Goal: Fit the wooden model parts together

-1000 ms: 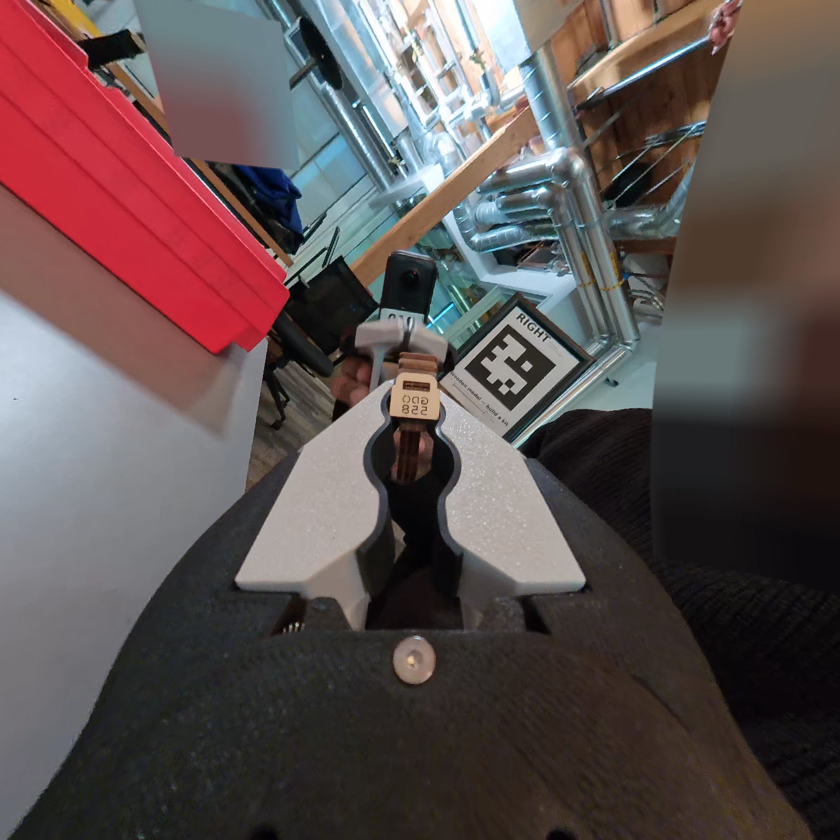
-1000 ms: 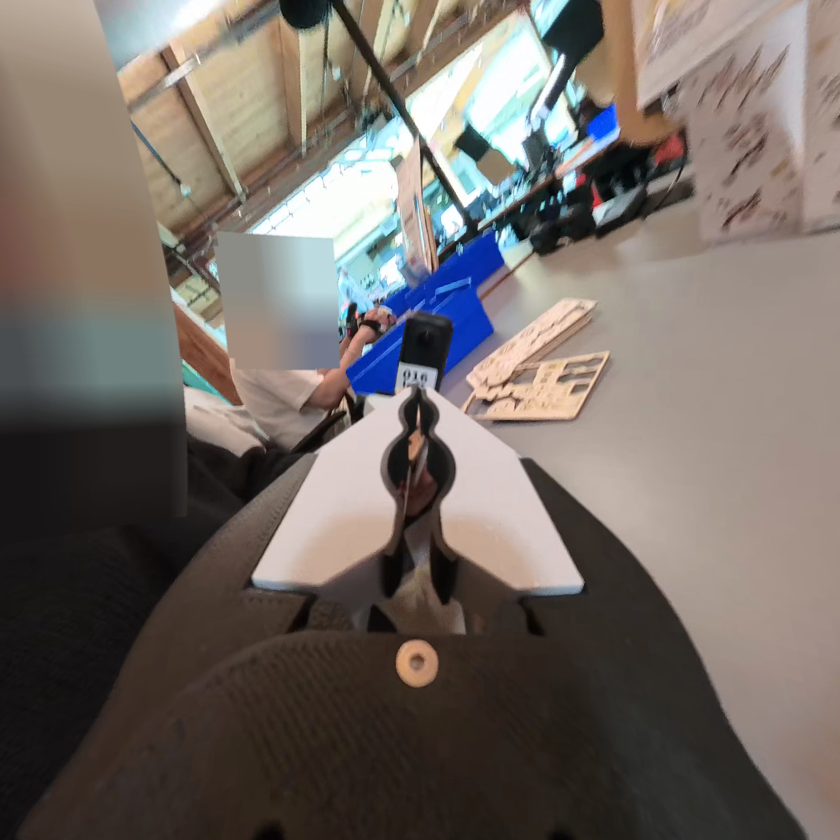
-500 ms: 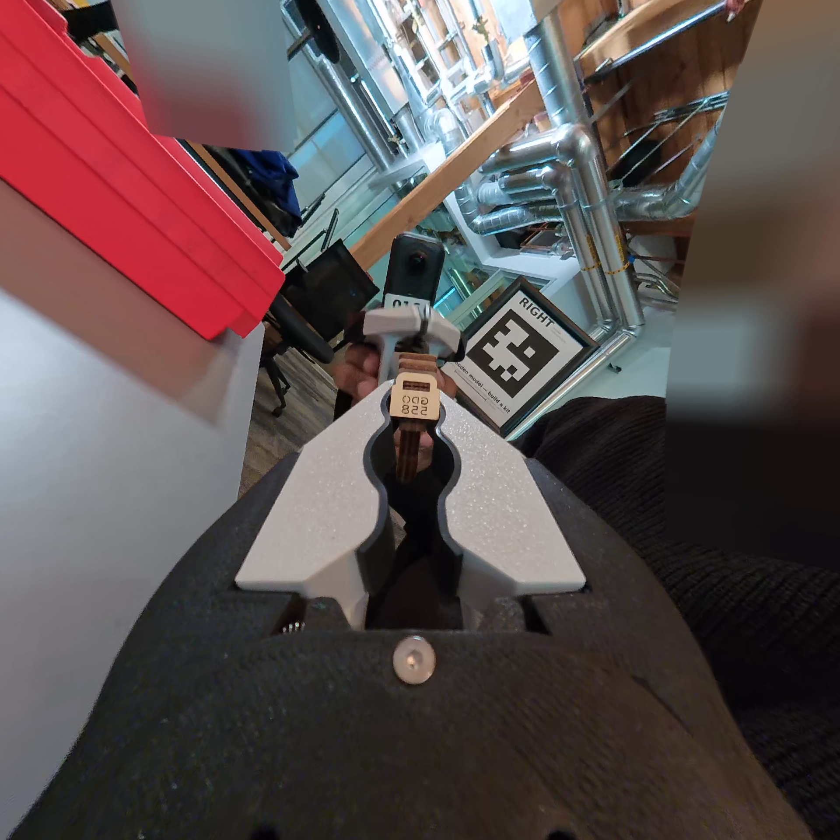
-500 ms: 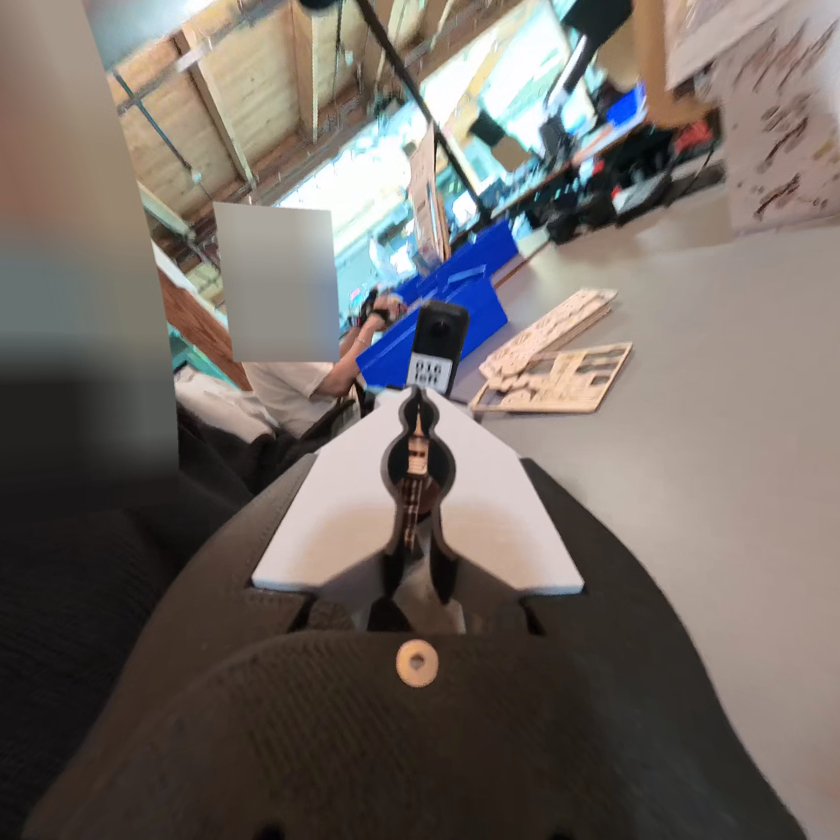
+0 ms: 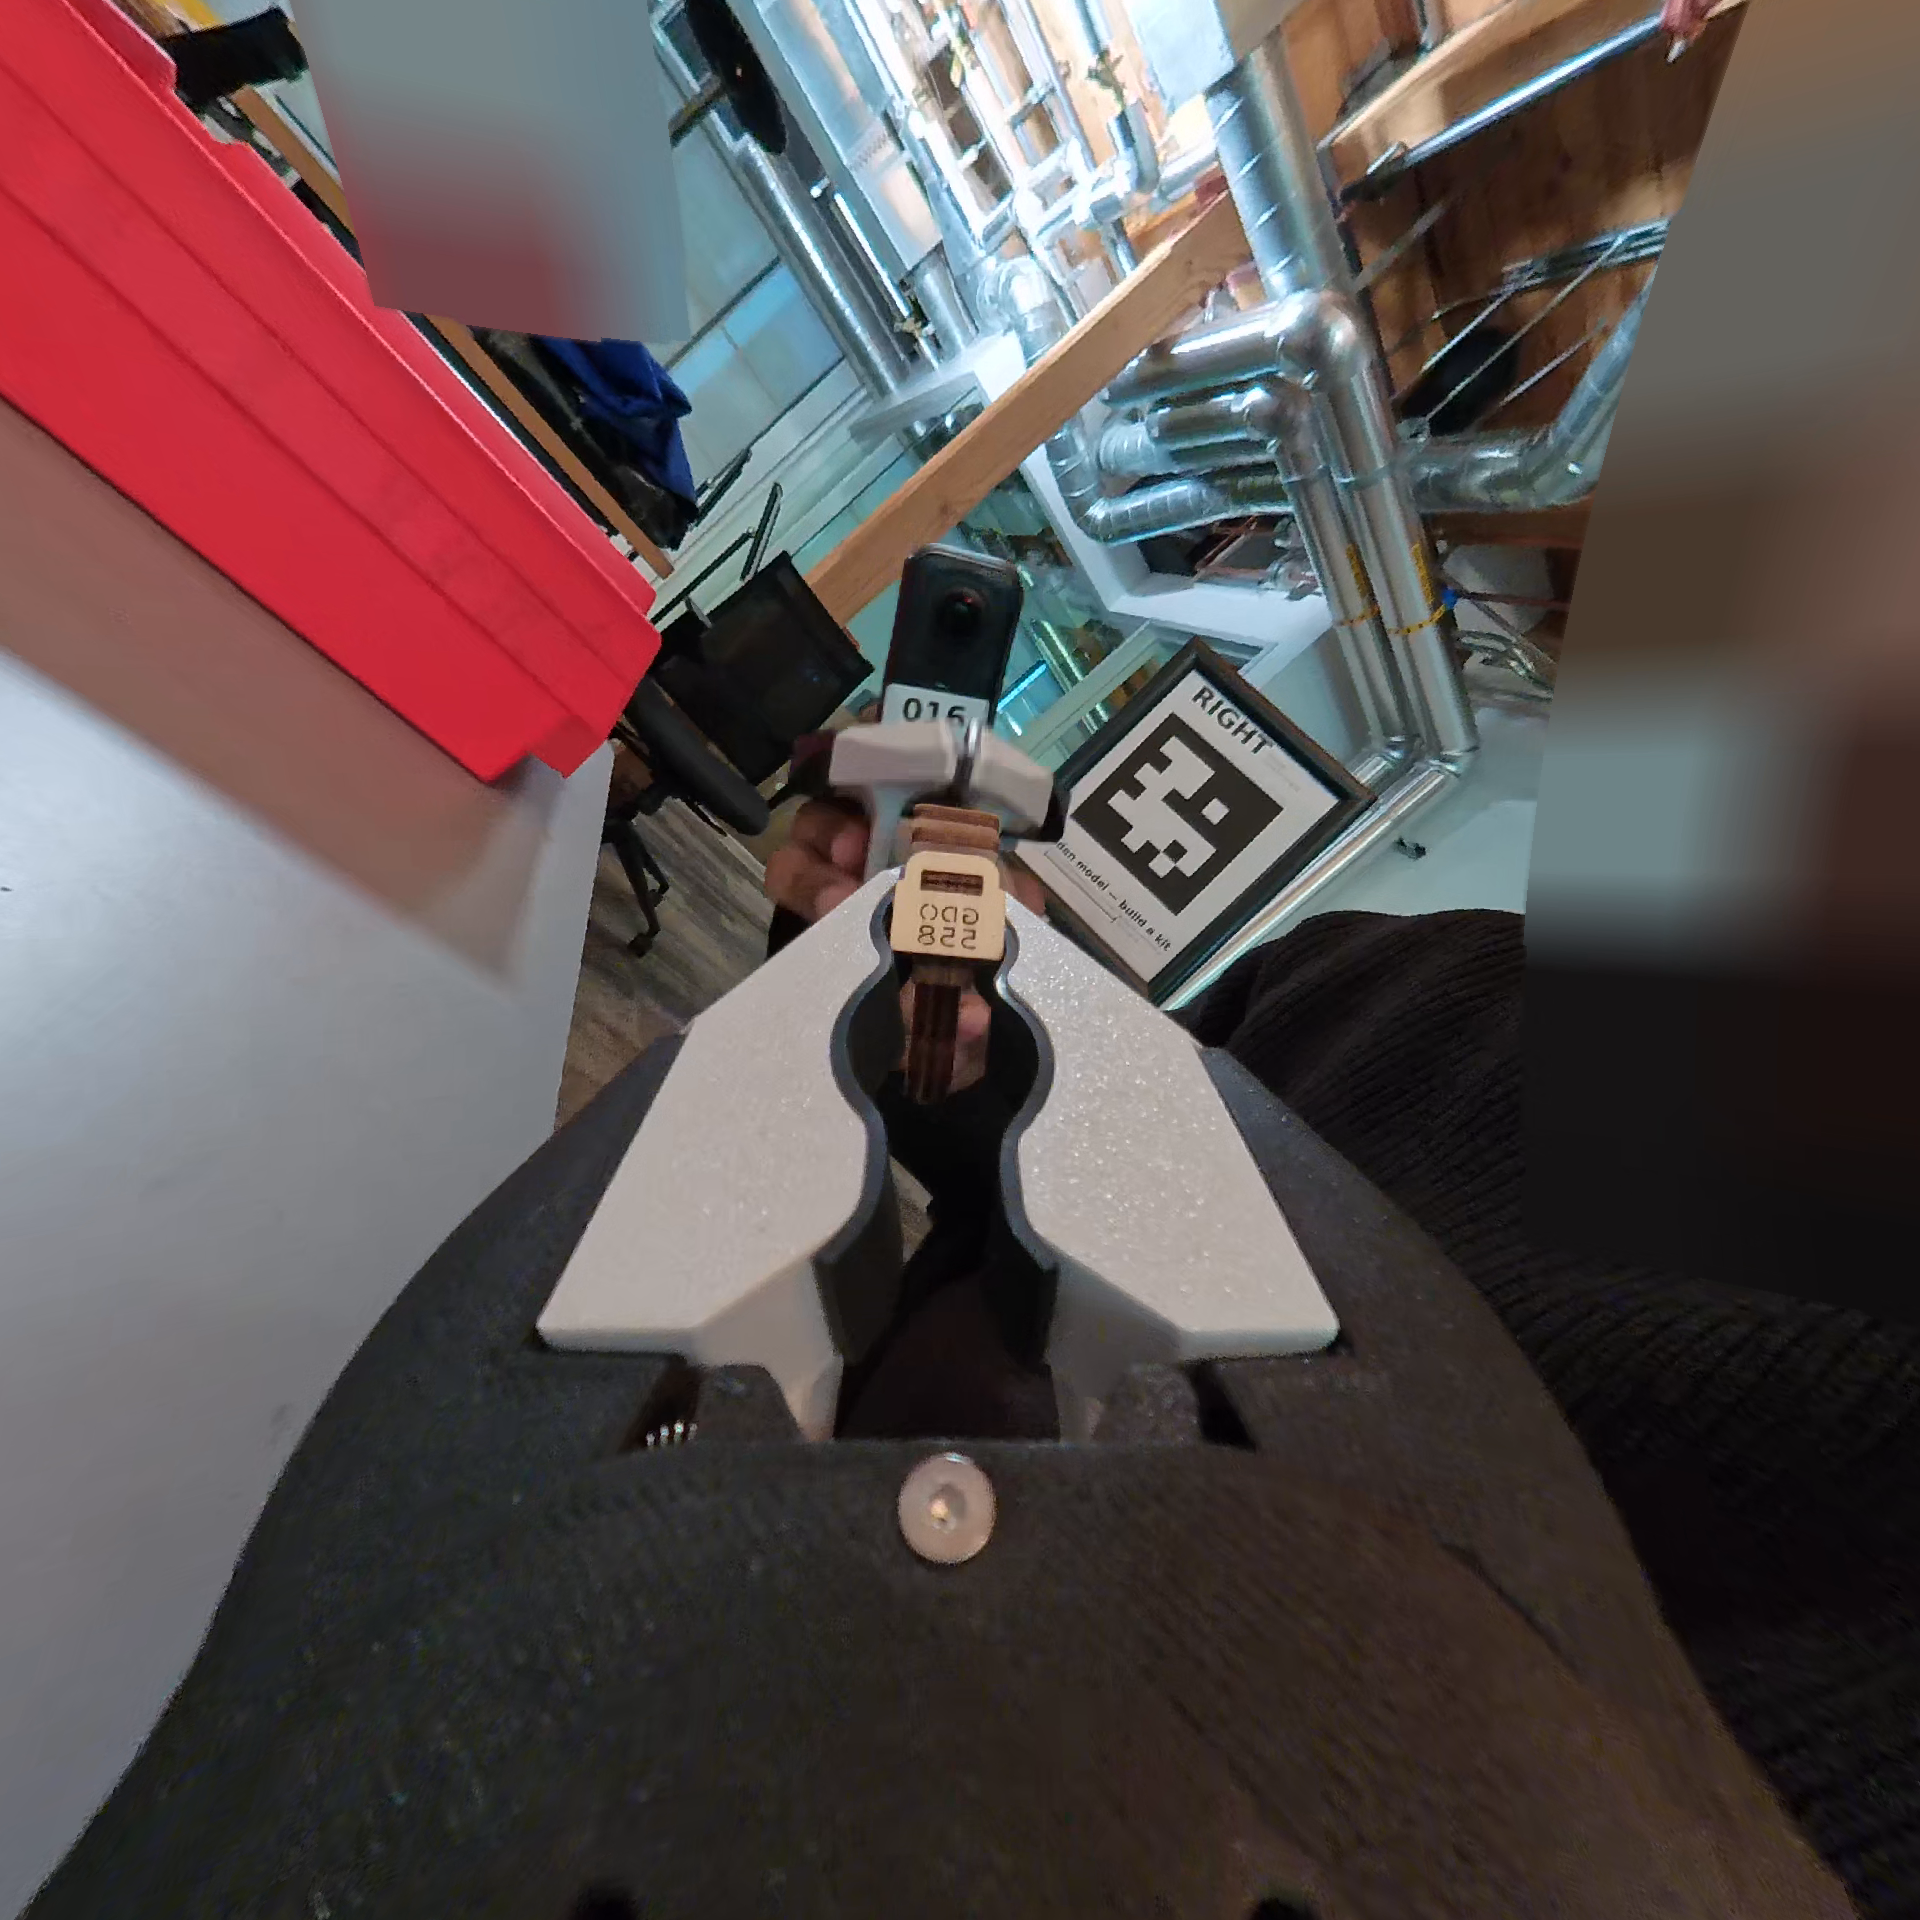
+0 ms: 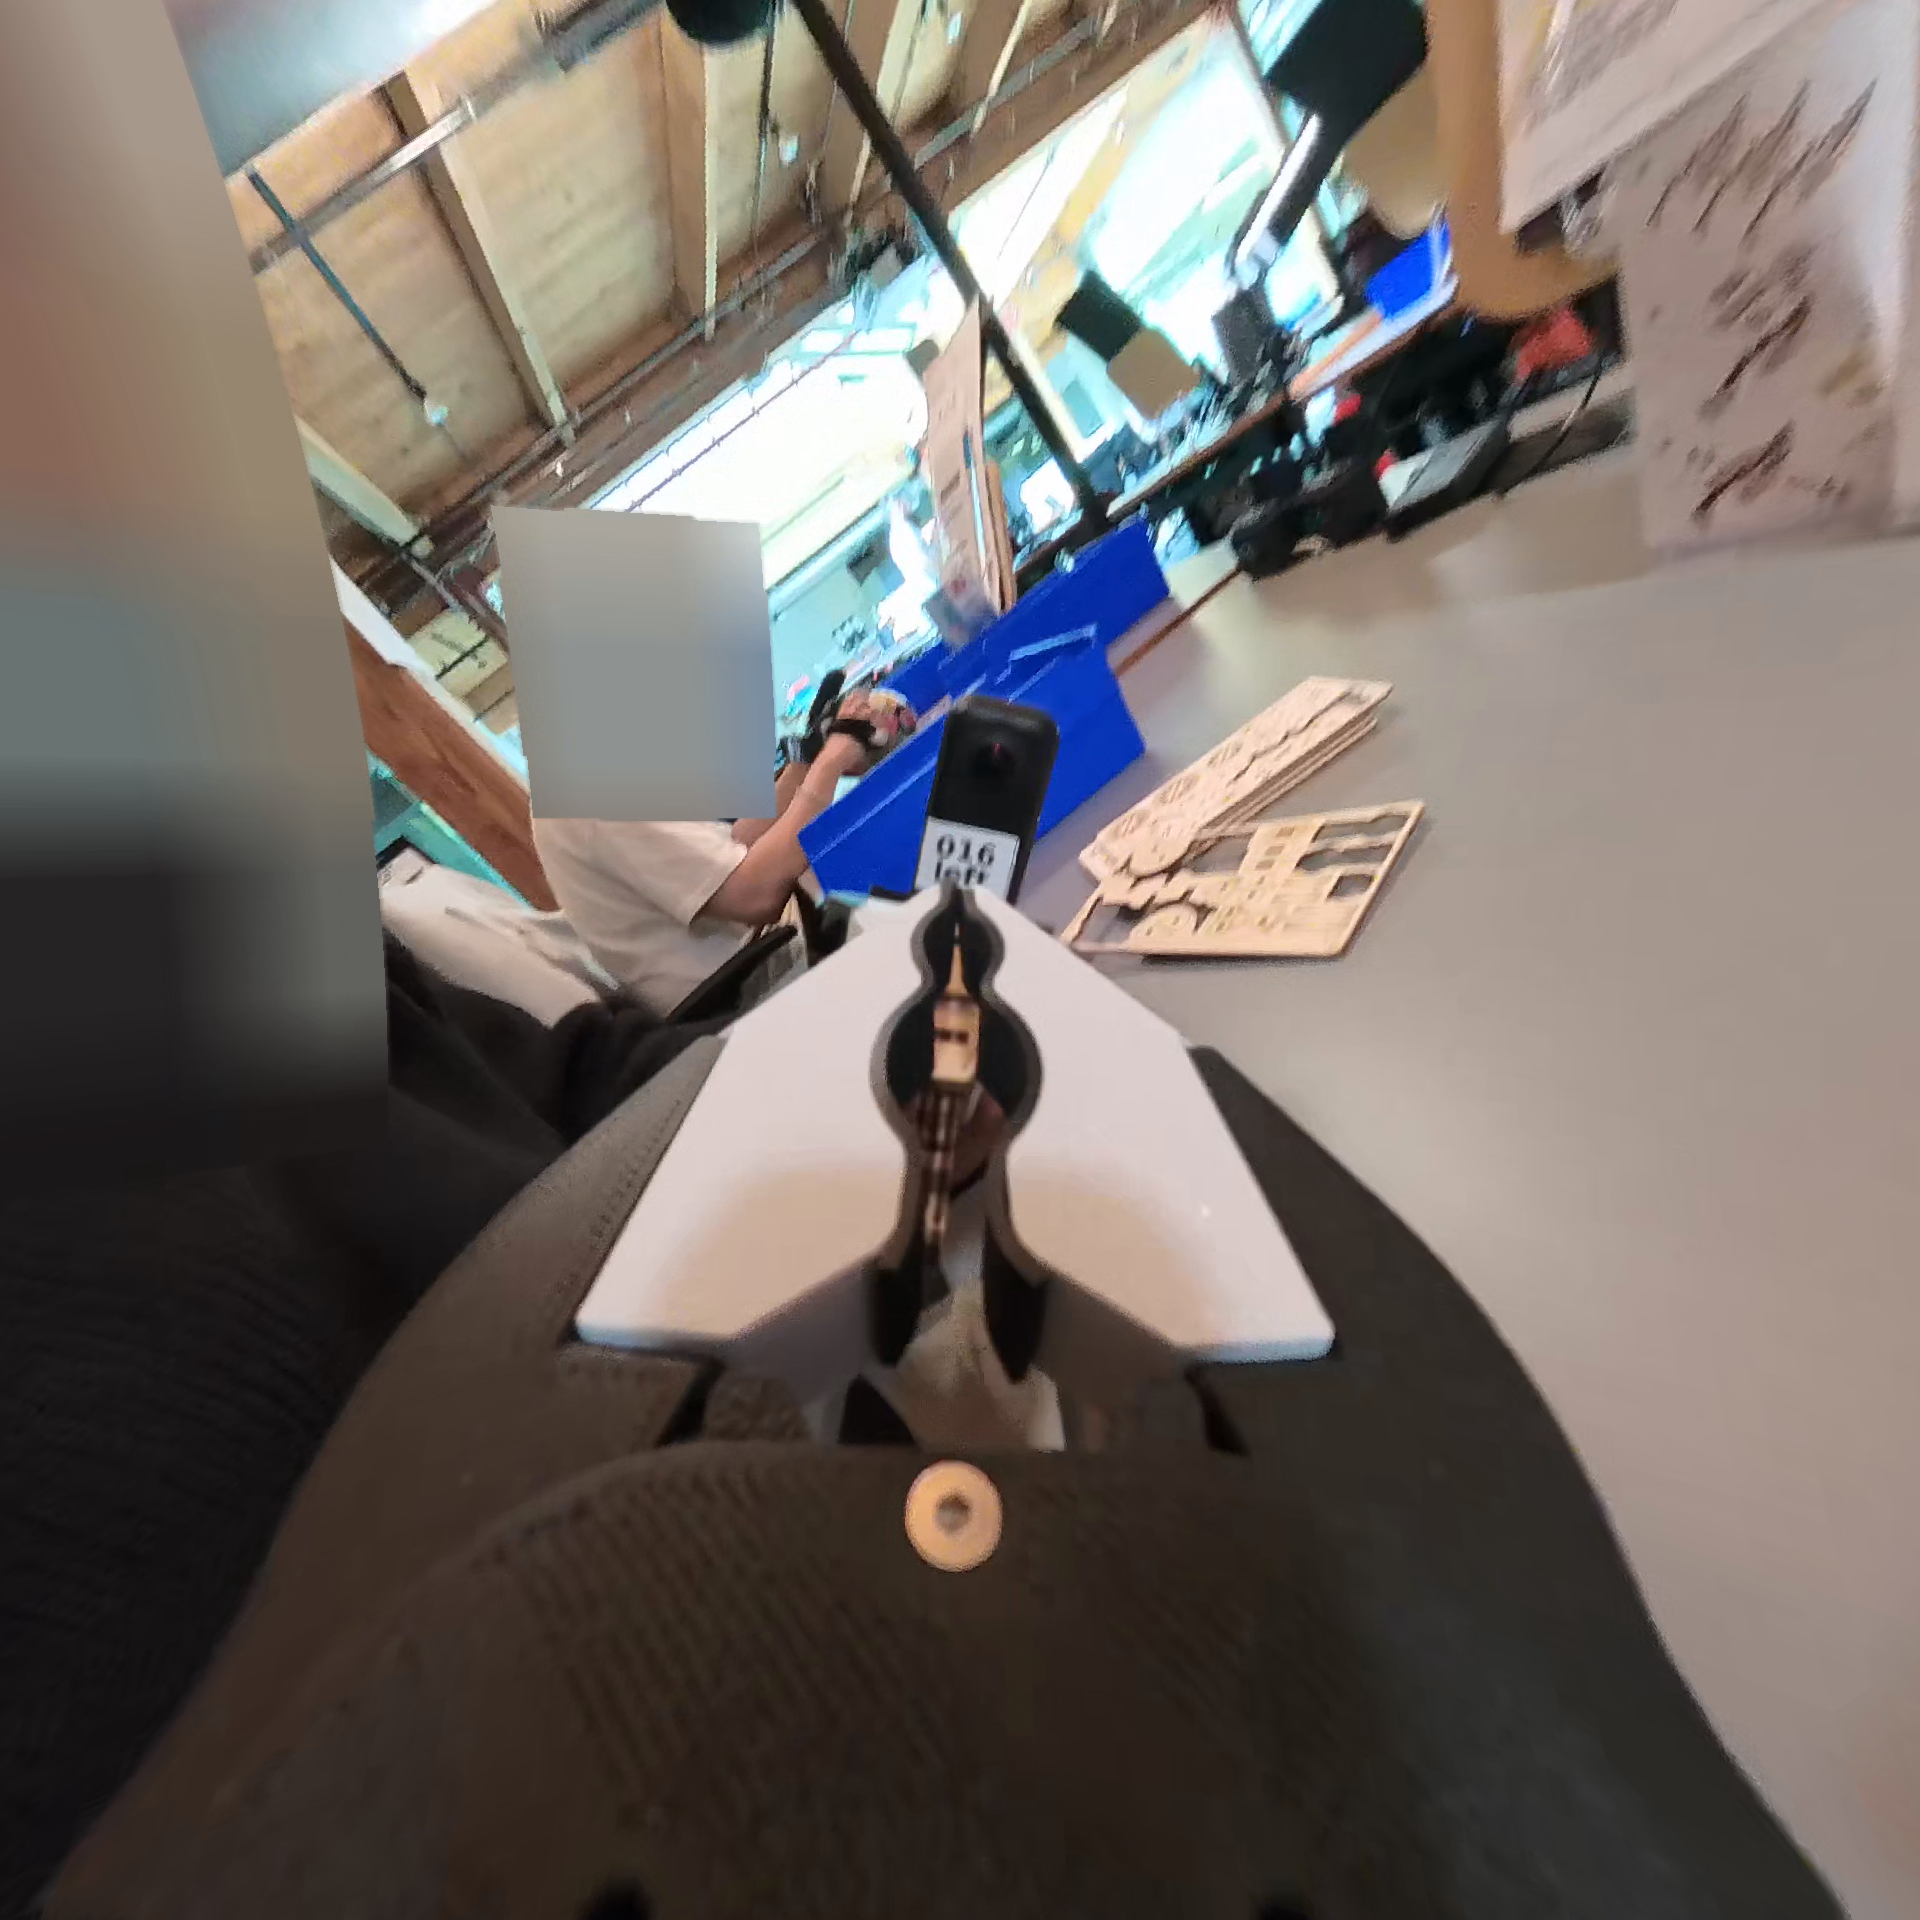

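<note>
In the left wrist view my left gripper [image 5: 949, 906] is shut on a pale wooden part [image 5: 949, 916] with an engraved face, and darker layered strips hang below it between the jaws. Straight ahead, the right gripper's grey fingers [image 5: 940, 767] are closed on stacked brown wooden layers [image 5: 956, 826] that meet my part. In the right wrist view my right gripper [image 6: 954, 909] is shut on a thin wooden part [image 6: 954, 1039] seen edge-on. The left gripper's black camera [image 6: 989, 790] stands just beyond the tips. Both are held in the air above the table.
A red bin [image 5: 260, 364] sits on the grey table [image 5: 208, 1091] at left. A framed black-and-white marker sign [image 5: 1195, 821] stands behind. Wooden cut-out sheets [image 6: 1247, 862] lie on the table [image 6: 1610, 935] near blue bins [image 6: 997, 727]. A seated person's arm [image 6: 769, 852] shows. My left and right fingertips are right by each other.
Both grippers stay shut and close together. The right wrist view has swung, so the sheets and bins sit further right, and the part's edge shows more clearly between the jaws.
</note>
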Demonstrator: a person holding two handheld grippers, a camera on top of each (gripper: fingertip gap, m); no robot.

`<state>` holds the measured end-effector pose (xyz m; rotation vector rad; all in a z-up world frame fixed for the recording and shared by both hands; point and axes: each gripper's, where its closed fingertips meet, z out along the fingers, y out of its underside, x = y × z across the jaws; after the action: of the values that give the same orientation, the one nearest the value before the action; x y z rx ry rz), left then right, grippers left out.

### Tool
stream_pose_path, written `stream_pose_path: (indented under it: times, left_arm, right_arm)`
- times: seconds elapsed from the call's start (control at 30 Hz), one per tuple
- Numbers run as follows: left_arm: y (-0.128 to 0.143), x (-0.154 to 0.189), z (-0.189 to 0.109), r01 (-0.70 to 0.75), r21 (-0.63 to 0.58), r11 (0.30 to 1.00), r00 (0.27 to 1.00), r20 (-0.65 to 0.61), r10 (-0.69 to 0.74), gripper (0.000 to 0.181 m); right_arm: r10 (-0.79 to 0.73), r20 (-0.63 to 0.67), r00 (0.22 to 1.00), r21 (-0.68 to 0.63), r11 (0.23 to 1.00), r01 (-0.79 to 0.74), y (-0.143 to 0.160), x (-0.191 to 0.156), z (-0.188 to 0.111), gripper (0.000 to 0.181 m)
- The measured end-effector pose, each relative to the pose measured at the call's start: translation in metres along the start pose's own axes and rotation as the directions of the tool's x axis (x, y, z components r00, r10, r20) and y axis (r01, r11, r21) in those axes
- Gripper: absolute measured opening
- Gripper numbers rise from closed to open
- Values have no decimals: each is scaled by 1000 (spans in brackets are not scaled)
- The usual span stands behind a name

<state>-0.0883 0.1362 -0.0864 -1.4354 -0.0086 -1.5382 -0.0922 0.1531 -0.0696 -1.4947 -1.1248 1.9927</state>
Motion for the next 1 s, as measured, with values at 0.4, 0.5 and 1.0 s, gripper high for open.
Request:
stream_pose_path:
  times: [0.4,0.5,1.0]
  left_arm:
    - [1,4,1,-3,-2,1000,1000,-24,3,7]
    - [4,1,0,-14,-18,1000,1000,-7,14,7]
    - [-8,0,-6,4,52,999,1000,-18,-3,7]
  right_arm:
    - [-41,-39,998,32,999,42,-9,0,-4,0]
    - [-4,-25,1000,-90,996,1,17,2,7,0]
    - [-16,-50,999,-14,1000,15,4,14,-3,23]
